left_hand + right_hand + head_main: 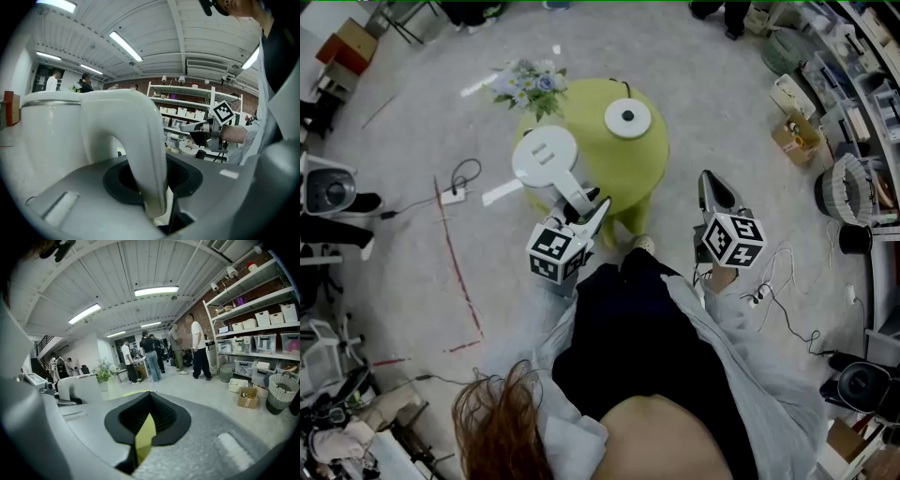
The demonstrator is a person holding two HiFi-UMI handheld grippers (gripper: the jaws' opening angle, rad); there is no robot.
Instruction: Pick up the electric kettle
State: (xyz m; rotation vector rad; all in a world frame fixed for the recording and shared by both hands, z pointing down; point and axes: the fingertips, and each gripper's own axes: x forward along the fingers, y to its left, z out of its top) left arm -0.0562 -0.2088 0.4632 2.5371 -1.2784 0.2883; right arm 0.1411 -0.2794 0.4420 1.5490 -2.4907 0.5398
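Note:
The white electric kettle [546,155] hangs by the left edge of the round green table [619,178], lid up. Its curved handle [140,154] runs between the jaws of my left gripper [589,210], which is shut on it. The kettle body [51,136] fills the left of the left gripper view. The kettle's round white base [627,117] lies on the table, apart from the kettle. My right gripper [713,195] is to the right of the table, shut with nothing in it; it also shows in the left gripper view [202,128].
A bunch of flowers [530,82] stands at the table's far left edge. Cables and a power strip [455,194] lie on the floor at left. Shelves, boxes [797,139] and a basket [853,187] line the right side. Several people [152,357] stand further off.

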